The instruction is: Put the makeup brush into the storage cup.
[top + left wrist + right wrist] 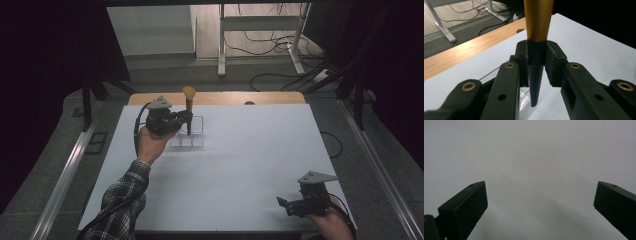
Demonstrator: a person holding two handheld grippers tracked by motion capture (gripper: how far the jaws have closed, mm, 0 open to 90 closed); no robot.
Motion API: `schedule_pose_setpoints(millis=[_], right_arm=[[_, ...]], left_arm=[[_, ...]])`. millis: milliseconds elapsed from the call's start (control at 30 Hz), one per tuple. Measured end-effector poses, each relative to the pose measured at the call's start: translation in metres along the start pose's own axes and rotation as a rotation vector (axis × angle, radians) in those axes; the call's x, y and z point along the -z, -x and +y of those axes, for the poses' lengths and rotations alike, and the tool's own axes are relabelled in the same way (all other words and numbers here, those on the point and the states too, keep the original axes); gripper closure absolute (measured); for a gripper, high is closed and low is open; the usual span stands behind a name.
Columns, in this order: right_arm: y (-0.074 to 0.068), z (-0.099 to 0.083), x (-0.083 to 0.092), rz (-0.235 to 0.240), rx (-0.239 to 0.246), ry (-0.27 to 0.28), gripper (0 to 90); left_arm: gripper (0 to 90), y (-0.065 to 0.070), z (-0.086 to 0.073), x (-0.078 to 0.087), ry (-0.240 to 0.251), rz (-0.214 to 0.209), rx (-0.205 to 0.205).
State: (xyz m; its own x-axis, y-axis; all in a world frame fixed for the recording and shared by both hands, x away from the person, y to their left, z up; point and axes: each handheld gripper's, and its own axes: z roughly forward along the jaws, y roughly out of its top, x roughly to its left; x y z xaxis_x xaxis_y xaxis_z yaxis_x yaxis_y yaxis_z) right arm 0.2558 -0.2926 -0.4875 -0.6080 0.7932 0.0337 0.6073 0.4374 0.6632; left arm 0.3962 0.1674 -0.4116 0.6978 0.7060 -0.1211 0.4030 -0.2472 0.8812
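A makeup brush (pixel 189 107) stands upright, with a dark tapered handle, a gold ferrule (pixel 538 20) and an orange-brown head. My left gripper (pixel 185 119) is shut on the dark handle (pixel 535 75), and the handle's tip points down over a clear plastic organiser (pixel 194 134) with several compartments, at the far left of the white table. My right gripper (pixel 286 205) rests near the table's front right corner, and in the right gripper view its jaws stand wide apart over bare white surface, so the right gripper (pixel 540 202) is open with nothing between them.
The white table top (pixel 250 150) has a wooden strip (pixel 275 98) along its far edge. Beyond it are a white desk frame (pixel 260 30) and loose cables (pixel 280 75) on the floor. Metal rails (pixel 65 175) run along both sides.
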Motion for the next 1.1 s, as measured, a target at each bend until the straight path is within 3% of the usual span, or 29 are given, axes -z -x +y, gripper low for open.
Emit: schedule_pose_setpoints(millis=[533,1100], right_arm=[[0.003,-0.004,0.004,0.001,-0.012,0.004,0.0],[0.004,-0.006,0.007,0.004,-0.013,0.019,0.0]], left_arm=[[74.0,-0.009,0.003,-0.013,0.018,0.021,0.027],[74.0,-0.009,0.012,-0.027,0.008,0.034,0.010]])
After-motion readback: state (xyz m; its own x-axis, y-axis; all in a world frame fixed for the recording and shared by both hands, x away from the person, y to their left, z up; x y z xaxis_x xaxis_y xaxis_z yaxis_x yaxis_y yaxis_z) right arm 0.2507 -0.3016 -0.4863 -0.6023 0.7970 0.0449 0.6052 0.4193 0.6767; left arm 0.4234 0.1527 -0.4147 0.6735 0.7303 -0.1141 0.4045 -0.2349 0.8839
